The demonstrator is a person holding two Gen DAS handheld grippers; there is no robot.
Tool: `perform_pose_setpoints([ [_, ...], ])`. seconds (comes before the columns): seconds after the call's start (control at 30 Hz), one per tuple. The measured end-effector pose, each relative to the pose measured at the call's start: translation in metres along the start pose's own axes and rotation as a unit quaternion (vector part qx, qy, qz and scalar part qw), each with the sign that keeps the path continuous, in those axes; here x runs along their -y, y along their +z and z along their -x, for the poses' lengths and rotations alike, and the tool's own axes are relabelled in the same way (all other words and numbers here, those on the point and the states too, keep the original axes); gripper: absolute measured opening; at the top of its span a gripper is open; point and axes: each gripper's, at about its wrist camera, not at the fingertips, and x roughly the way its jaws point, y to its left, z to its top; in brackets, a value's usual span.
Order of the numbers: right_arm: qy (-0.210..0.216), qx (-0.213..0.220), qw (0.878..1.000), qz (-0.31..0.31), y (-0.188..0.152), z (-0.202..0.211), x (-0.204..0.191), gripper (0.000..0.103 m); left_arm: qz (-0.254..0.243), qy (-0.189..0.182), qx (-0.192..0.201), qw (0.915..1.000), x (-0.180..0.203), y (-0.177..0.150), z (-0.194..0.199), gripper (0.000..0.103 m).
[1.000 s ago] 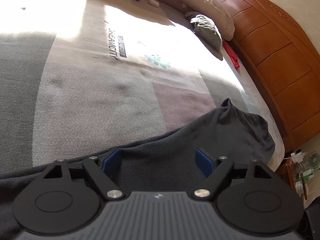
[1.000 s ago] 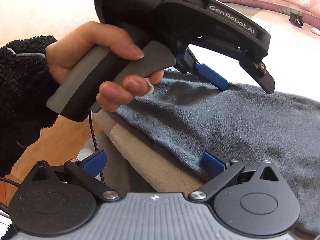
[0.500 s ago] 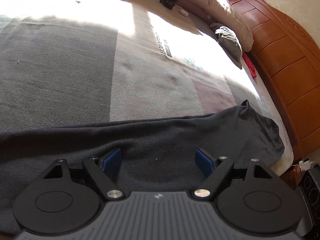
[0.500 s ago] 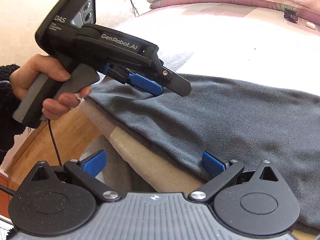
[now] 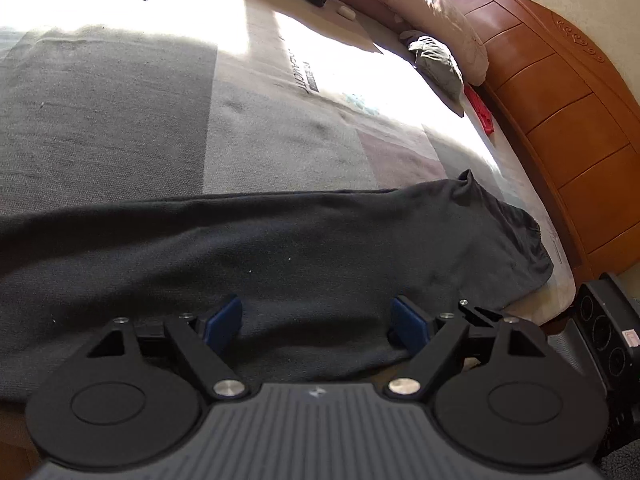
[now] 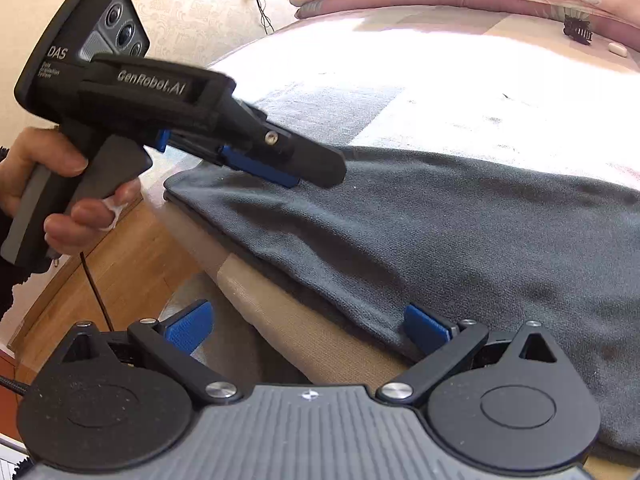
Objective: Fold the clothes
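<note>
A dark grey garment (image 5: 300, 248) lies stretched flat along the near edge of the bed (image 5: 120, 112), on its patchwork cover, one bunched end reaching toward the wooden headboard (image 5: 560, 128). In the right wrist view the same cloth (image 6: 460, 232) runs from a squared corner at the bed's edge off to the right.

The left gripper (image 5: 316, 322) hangs over the middle of the garment, its blue pads (image 5: 224, 320) spread wide apart with cloth showing between them and nothing clamped. From the right wrist view the left gripper (image 6: 280, 168) points down at the garment's corner, tips just above the fabric; whether they touch it I cannot tell. A hand (image 6: 52, 200) holds its grey grip.

The right gripper (image 6: 308, 328) sits at the garment's near hem, jaws released and wide. Its right pad (image 6: 424, 328) rests at the edge of the cloth, while the left pad (image 6: 188, 328) hangs off the bed side, over the wood floor (image 6: 120, 260).

A pillow (image 5: 440, 12), a crumpled grey item (image 5: 436, 60) and a red cloth (image 5: 480, 108) lie by the headboard, well apart from the garment.
</note>
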Motion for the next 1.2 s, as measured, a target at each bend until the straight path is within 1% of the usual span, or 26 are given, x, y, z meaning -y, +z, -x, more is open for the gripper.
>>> perform_pose_setpoints([
  [0.03,0.0,0.0,1.0,0.0,0.0,0.0,0.0,0.103,0.007,0.001,0.003,1.0,-0.005,-0.005,0.001,0.082],
  [0.1,0.002,0.0,1.0,0.0,0.001,0.001,0.002,0.103,0.024,-0.011,0.008,0.9996,-0.013,-0.012,0.01,0.082],
  [0.23,0.002,-0.001,1.0,0.0,0.0,-0.002,0.005,0.103,0.006,0.021,0.005,0.9997,-0.011,-0.017,0.027,0.082],
  [0.3,-0.002,-0.001,1.0,0.001,0.0,-0.003,0.005,0.103,-0.011,0.034,0.023,0.9991,-0.009,-0.014,0.035,0.082],
  [0.4,-0.01,-0.002,1.0,0.012,0.0,0.004,0.001,0.103,0.013,0.008,0.046,0.9988,-0.018,-0.004,0.035,0.082],
  [0.43,-0.012,-0.003,1.0,0.016,-0.001,0.003,0.0,0.103,0.021,0.009,0.05,0.9985,-0.022,-0.001,0.032,0.082],
  [0.5,-0.015,-0.004,1.0,0.019,0.0,0.001,-0.001,0.103,0.032,0.031,0.055,0.9975,-0.034,0.005,0.024,0.082],
  [0.53,-0.016,-0.004,1.0,0.019,0.001,0.0,-0.001,0.103,0.036,0.039,0.061,0.9967,-0.042,0.007,0.022,0.08],
  [0.57,-0.016,-0.005,1.0,0.018,0.001,0.0,-0.001,0.103,0.042,0.032,0.075,0.9958,-0.049,0.008,0.025,0.08],
  [0.6,-0.015,-0.005,1.0,0.017,0.001,0.001,-0.001,0.103,0.058,0.039,0.084,0.994,-0.054,0.009,0.03,0.081],
  [0.63,-0.014,-0.004,1.0,0.015,0.001,0.002,0.0,0.103,0.073,0.058,0.091,0.9915,-0.057,0.01,0.034,0.08],
  [0.7,-0.013,-0.004,1.0,0.012,0.001,0.005,0.001,0.103,0.076,0.091,0.098,0.9881,-0.059,0.011,0.042,0.08],
  [0.73,-0.012,-0.003,1.0,0.011,0.001,0.006,0.001,0.103,0.078,0.094,0.098,0.9876,-0.059,0.01,0.045,0.08],
  [0.8,-0.015,-0.004,1.0,0.013,0.001,0.004,0.0,0.103,0.068,0.073,0.099,0.9901,-0.052,0.006,0.051,0.08],
  [0.87,-0.016,-0.004,1.0,0.016,0.001,0.005,0.0,0.103,0.04,0.046,0.093,0.9938,-0.036,-0.001,0.052,0.081],
  [0.97,-0.017,-0.005,1.0,0.018,0.002,0.004,0.0,0.103,0.003,0.019,0.077,0.9968,-0.019,-0.013,0.048,0.084],
  [1.0,-0.017,-0.005,1.0,0.018,0.002,0.004,0.0,0.103,0.002,0.02,0.07,0.9973,-0.019,-0.018,0.045,0.084],
  [1.07,-0.016,-0.005,1.0,0.018,0.002,0.004,0.001,0.103,0.017,0.04,0.052,0.9977,-0.026,-0.026,0.04,0.084],
  [1.1,-0.016,-0.005,1.0,0.017,0.002,0.004,0.001,0.103,0.027,0.048,0.049,0.9973,-0.032,-0.031,0.039,0.082],
  [1.13,-0.015,-0.004,1.0,0.017,0.002,0.005,0.002,0.103,0.029,0.038,0.06,0.997,-0.037,-0.035,0.044,0.084],
  [1.17,-0.015,-0.004,1.0,0.017,0.002,0.004,0.002,0.103,0.038,0.034,0.059,0.9969,-0.04,-0.037,0.05,0.084],
  [1.2,-0.016,-0.004,1.0,0.018,0.002,0.004,0.002,0.103,0.042,0.041,0.06,0.9965,-0.041,-0.038,0.055,0.084],
])
